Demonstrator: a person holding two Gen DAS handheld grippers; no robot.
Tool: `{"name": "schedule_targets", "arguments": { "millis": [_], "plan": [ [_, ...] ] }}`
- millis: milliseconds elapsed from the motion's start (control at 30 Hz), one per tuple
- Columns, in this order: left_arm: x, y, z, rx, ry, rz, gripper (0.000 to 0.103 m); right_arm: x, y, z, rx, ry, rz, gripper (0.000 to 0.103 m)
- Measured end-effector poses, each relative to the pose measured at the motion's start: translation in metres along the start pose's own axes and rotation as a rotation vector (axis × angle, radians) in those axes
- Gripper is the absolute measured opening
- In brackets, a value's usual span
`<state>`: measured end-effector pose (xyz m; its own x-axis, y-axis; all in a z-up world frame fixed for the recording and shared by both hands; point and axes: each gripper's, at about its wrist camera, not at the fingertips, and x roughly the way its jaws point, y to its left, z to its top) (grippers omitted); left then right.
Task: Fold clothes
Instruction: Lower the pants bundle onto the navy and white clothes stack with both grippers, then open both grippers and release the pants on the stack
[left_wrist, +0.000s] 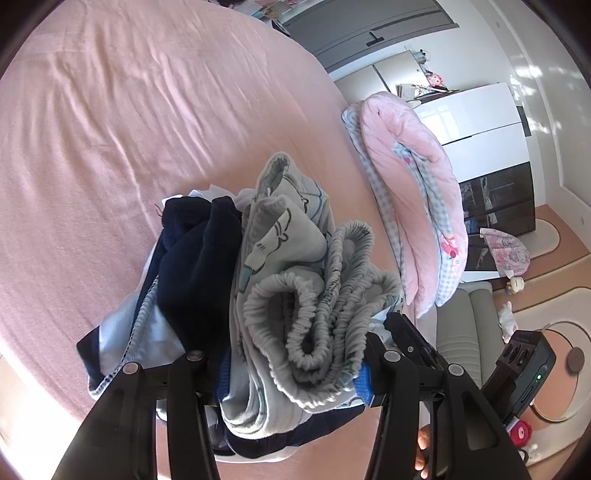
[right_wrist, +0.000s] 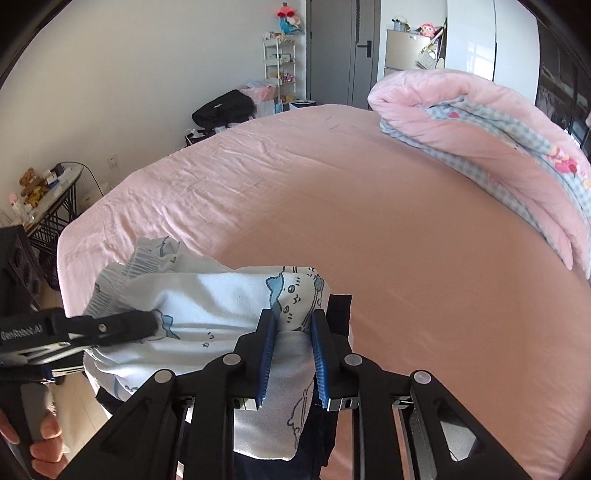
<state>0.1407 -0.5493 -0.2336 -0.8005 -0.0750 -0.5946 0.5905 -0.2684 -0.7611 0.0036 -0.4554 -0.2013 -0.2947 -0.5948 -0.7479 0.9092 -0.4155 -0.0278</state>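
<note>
In the left wrist view a folded bundle of clothes (left_wrist: 280, 280) fills the gap between my left gripper's fingers: a grey-white printed garment with elastic waistbands beside a dark navy garment (left_wrist: 199, 258). My left gripper (left_wrist: 291, 369) is shut on this bundle above the pink bed (left_wrist: 110, 147). In the right wrist view the same bundle shows as a pale blue cat-print garment (right_wrist: 207, 295). My right gripper (right_wrist: 293, 321) is shut on a fold of it, cloth pinched between the blue pads (right_wrist: 267, 354). The left gripper's finger (right_wrist: 118, 326) grips the bundle's left side.
A folded pink quilt (right_wrist: 480, 122) with a blue check lining lies along the bed's far right side. Past the bed's left edge stand a side table (right_wrist: 55, 184), a black bag (right_wrist: 221, 109) and a white shelf (right_wrist: 280, 66). A hand (right_wrist: 40, 443) holds the left gripper's handle.
</note>
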Motion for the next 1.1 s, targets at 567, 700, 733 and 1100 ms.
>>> {"name": "schedule_targets", "arguments": {
  "millis": [567,700,733,1100],
  "plan": [
    [-0.014,-0.091,-0.012,0.539,-0.242,0.428,0.049,0.003,0.008,0.0,-0.05,0.019,-0.08,0.019],
    [0.003,-0.064,0.004,0.452,-0.212,0.467,0.053,0.004,0.005,0.0,-0.057,0.028,-0.068,0.019],
    [0.004,-0.057,0.009,0.421,-0.207,0.447,0.054,0.004,0.003,0.0,-0.049,0.029,-0.058,0.019],
    [0.013,-0.046,0.012,0.422,-0.198,0.447,0.079,0.019,-0.02,-0.008,0.089,0.072,0.023,0.03]
  ]
}}
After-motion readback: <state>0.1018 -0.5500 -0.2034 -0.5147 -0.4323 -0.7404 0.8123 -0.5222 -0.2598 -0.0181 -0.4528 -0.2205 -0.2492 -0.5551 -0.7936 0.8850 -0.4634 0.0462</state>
